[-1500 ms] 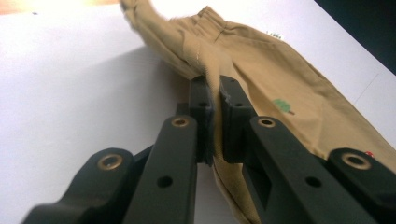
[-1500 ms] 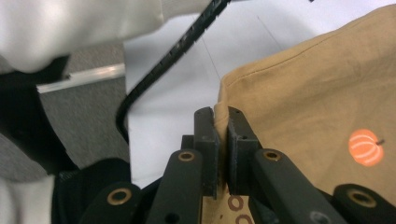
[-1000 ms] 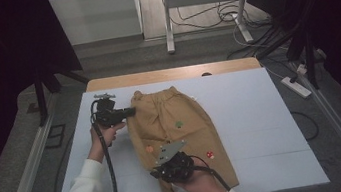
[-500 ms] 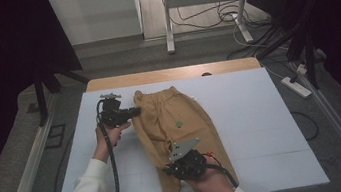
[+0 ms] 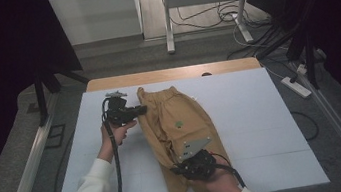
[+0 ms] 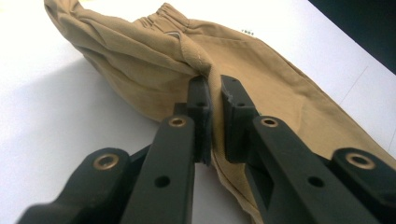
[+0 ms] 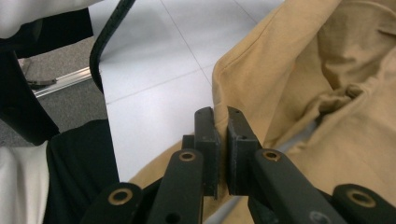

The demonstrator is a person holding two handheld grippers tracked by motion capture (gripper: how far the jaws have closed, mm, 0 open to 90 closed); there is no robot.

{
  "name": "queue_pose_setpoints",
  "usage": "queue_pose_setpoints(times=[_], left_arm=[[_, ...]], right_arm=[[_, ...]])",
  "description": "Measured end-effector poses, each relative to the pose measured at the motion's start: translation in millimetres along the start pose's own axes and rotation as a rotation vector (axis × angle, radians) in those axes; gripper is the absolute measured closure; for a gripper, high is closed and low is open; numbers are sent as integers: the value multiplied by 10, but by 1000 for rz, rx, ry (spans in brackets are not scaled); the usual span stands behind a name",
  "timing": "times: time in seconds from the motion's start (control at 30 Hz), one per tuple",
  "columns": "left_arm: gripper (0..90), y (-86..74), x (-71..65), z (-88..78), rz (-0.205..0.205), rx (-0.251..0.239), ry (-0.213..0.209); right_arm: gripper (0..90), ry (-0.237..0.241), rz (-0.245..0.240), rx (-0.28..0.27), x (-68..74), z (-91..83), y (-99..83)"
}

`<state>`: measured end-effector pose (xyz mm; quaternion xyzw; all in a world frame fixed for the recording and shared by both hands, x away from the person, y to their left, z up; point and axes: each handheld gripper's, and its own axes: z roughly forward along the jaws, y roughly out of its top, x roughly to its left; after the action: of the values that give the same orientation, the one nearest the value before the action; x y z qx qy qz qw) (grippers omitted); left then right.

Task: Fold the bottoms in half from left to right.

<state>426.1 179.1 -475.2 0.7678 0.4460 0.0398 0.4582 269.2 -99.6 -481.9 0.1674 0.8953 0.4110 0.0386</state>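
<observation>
High view: tan shorts (image 5: 181, 140) lie lengthwise on the white table (image 5: 262, 113), half-folded. My left gripper (image 5: 141, 111) is clamped on the waistband-side edge and my right gripper (image 5: 174, 168) on the hem-side edge, so the side lifts evenly. Right gripper view is tight; pinched fabric is probably one layer.

A white table (image 5: 272, 112) carries the work; past its far edge stands a metal stand (image 5: 206, 7); right of the table lies a power strip (image 5: 297, 87).
</observation>
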Motion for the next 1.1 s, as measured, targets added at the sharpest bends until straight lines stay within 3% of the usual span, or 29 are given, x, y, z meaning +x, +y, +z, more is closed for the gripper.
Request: queue_pose_setpoints(times=[1.1], left_arm=[[817,98,-214,214,33,-4,-42]], right_arm=[[849,-72,58,-27,-165,-424,-247]])
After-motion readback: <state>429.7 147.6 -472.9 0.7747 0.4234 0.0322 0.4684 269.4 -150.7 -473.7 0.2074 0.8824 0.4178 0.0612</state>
